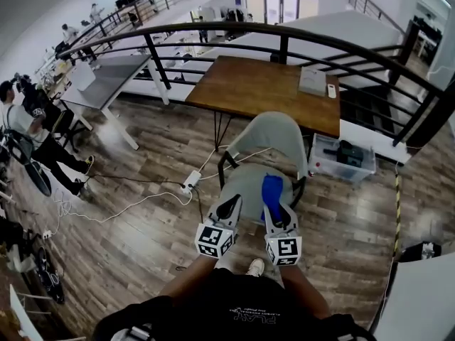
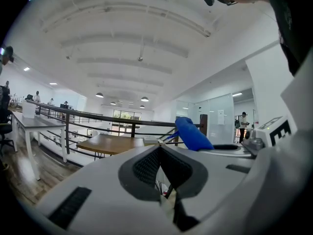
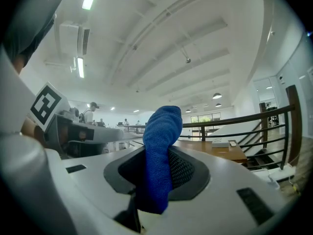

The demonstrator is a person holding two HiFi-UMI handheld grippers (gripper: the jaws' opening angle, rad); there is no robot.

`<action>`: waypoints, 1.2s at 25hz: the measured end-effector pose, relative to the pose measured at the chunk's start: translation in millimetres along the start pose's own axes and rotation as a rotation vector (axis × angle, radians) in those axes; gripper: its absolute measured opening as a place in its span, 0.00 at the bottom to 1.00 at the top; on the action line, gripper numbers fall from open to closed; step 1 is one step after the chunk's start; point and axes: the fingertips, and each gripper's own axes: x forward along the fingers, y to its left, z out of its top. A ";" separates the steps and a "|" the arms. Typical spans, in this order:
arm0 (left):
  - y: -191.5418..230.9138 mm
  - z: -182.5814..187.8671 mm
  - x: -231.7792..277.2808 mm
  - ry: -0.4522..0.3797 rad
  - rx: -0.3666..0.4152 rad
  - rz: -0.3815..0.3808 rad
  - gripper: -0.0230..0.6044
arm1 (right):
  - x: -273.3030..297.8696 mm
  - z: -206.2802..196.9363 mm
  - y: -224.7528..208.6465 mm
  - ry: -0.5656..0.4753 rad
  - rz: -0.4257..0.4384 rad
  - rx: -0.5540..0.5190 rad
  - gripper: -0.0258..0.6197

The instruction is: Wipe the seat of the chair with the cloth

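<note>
- Plank flooring and a curved black railing (image 1: 213, 30) fill the head view, with a wooden surface (image 1: 256, 84) behind the grey chair (image 1: 264, 137). The left gripper (image 1: 227, 208) and right gripper (image 1: 276, 212) hover over the chair's seat (image 1: 242, 187). The blue cloth (image 1: 272, 189) sits above the seat's right half; whether it touches, I cannot tell.
- Left gripper view: its fingers (image 2: 146, 165) are closed together on nothing, so it is probably idle and leaving the wiping to the other one.
- Right gripper view: the fingers (image 3: 182, 169) clamp the cloth's lower part and its free end stands up — likely enough loose fabric to drag across the chair's seat.
</note>
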 end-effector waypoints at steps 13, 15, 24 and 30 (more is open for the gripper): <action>34.2 -5.2 58.0 0.017 -0.009 0.003 0.05 | 55.4 -5.2 -32.5 0.007 0.003 0.009 0.21; 44.6 -2.3 68.9 0.011 -0.006 -0.006 0.05 | 70.0 -3.6 -34.8 0.008 0.000 0.006 0.21; 110.8 7.9 114.2 0.026 -0.019 -0.066 0.05 | 144.7 2.8 -37.0 0.012 -0.049 0.005 0.21; 164.1 6.6 132.8 0.043 -0.042 -0.106 0.05 | 196.8 -1.8 -26.5 0.029 -0.095 0.017 0.21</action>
